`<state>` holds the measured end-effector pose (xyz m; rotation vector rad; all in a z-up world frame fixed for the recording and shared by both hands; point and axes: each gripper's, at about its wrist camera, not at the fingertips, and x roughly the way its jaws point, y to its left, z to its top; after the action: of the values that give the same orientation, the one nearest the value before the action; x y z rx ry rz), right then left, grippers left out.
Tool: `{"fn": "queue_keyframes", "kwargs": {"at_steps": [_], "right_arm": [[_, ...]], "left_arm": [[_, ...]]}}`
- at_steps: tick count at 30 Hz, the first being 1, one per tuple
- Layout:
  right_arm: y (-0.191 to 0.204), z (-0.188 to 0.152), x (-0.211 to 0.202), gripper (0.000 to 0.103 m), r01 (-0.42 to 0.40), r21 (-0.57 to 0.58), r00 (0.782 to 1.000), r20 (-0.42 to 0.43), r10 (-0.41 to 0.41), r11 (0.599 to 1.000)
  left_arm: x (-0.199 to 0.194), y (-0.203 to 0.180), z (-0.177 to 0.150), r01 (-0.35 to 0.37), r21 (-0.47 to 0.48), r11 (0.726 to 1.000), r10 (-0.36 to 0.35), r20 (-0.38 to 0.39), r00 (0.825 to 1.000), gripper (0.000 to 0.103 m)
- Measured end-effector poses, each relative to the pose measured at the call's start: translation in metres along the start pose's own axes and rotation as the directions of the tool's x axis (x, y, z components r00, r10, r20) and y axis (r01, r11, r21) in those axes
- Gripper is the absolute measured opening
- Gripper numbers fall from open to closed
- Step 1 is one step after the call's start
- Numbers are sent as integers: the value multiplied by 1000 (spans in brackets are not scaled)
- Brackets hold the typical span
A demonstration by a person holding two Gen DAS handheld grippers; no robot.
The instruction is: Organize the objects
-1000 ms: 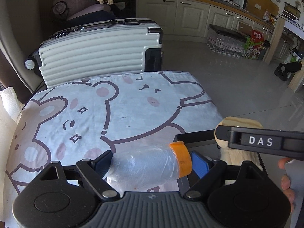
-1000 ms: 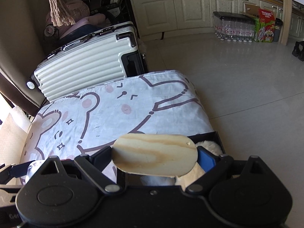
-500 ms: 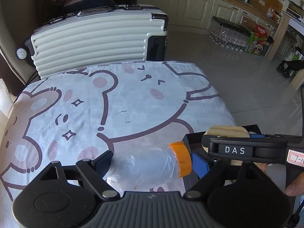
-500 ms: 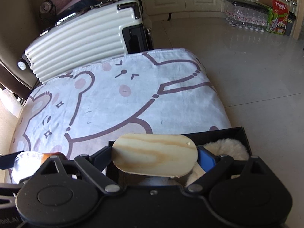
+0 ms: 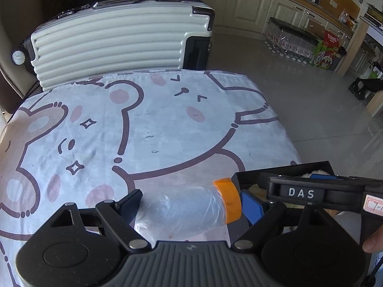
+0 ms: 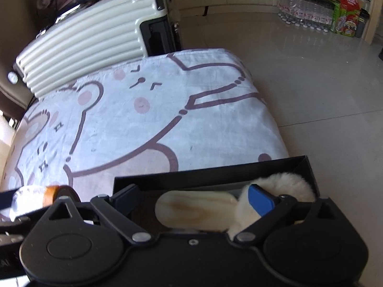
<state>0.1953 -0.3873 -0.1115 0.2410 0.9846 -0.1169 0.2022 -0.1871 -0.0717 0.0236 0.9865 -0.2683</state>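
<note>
– Left gripper [image 5: 189, 205], nearest the lens: what has it got?
– It pinches a clear plastic bottle [image 5: 182, 210] lengthwise, base on one pad and orange cap [image 5: 228, 199] on the other, low over the bear-print cloth [image 5: 167, 124]. A fingertip [image 5: 373, 241] shows at the right edge.
– And the right gripper [image 6: 194, 203]?
– Its fingers reach into the black box [image 6: 215, 169] at the cloth's near right corner. A wooden-backed brush [image 6: 194, 209] lies between them, beside white fluff [image 6: 287, 184]. Whether the pads press on the brush cannot be told.
– What lies beyond?
– The cloth covers the whole flat surface. A cream ribbed suitcase [image 5: 119, 45] lies on its side against the far edge. To the right is pale tiled floor [image 5: 311, 107]. Along the back wall run cream cabinets [image 5: 251, 2], with a pack of water bottles [image 5: 289, 40] and a red and green carton [image 5: 328, 50] in front.
– What has changed in a second?
– The brush stood above the box rim, against the cloth; now it sits down inside the walls. Both grippers have come lower, and the heap behind the suitcase has nearly left the frame. The grip on the bottle is unchanged
</note>
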Motion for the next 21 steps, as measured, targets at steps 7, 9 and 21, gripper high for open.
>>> {"fn": "queue_keyframes", "kwargs": {"at_steps": [7,9,21], "right_arm": [[-18,5,-23,98,-32,94,999,46,28,995],[-23,5,-30,96,-41,123,998,60,34,992],[-35,5,-65,91,-127,185,989,96,111,975]], "left_arm": [[-6,-12,0,25,30,999,-26,20,999,87],[-8,-18,-1,45,60,997,-47,31,998,87],[-10,-64,-15,138,343,929,-153,16,988,87]]}}
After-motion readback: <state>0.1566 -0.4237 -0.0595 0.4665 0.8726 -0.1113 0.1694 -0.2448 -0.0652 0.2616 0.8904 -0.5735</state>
